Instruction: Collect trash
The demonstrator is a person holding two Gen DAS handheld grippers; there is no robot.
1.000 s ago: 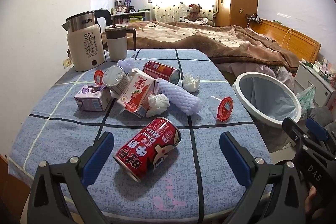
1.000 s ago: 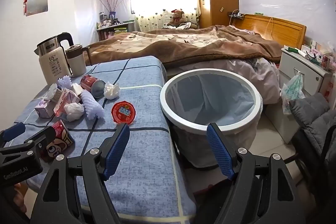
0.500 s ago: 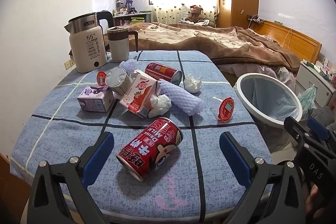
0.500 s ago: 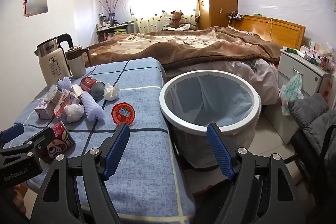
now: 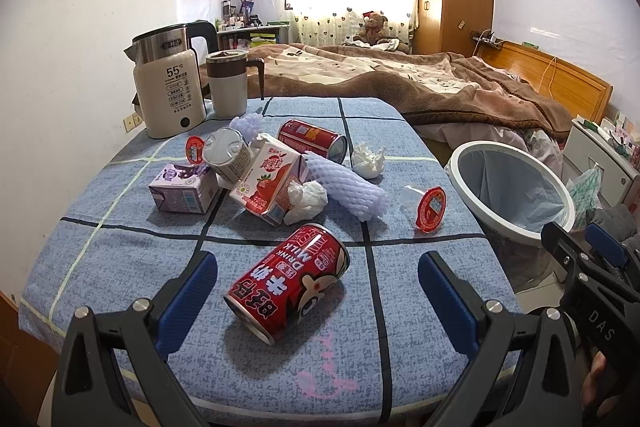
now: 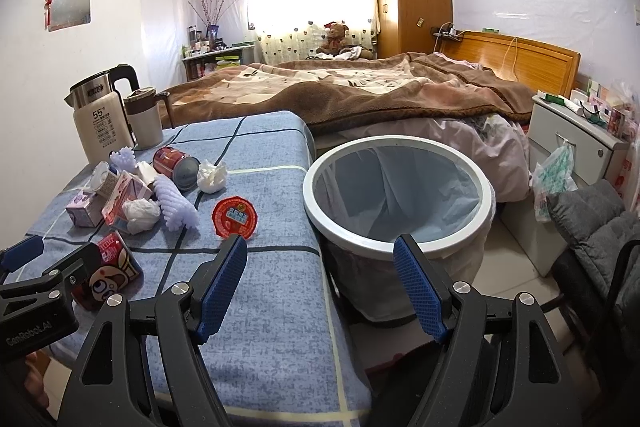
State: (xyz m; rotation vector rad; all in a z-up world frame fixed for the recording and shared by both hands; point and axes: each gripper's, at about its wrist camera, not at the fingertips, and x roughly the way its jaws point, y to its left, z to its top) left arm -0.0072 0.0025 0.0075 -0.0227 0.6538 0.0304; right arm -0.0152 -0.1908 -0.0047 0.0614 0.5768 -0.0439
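A red milk can [image 5: 288, 277] lies on its side on the blue table cloth [image 5: 120, 267], between the spread jaws of my open left gripper [image 5: 318, 283]. Behind it lie a strawberry carton [image 5: 268, 183], a purple carton [image 5: 182, 187], a silver can [image 5: 228, 155], another red can [image 5: 312, 139], white foam netting [image 5: 348, 187], crumpled tissues [image 5: 306, 201] and a red-lidded jelly cup [image 5: 428, 209]. The white-rimmed trash bin [image 6: 400, 199] stands right of the table. My right gripper [image 6: 320, 281] is open and empty, in front of the bin and the table edge.
A kettle [image 5: 168, 83] and a lidded mug [image 5: 230, 83] stand at the table's back left. A bed with a brown blanket [image 6: 360, 87] lies behind. A white nightstand [image 6: 580, 155] and a grey cushioned chair [image 6: 596, 223] are on the right.
Both views have risen slightly and drawn a little nearer to the table. The trash has not moved; both grippers stay open.
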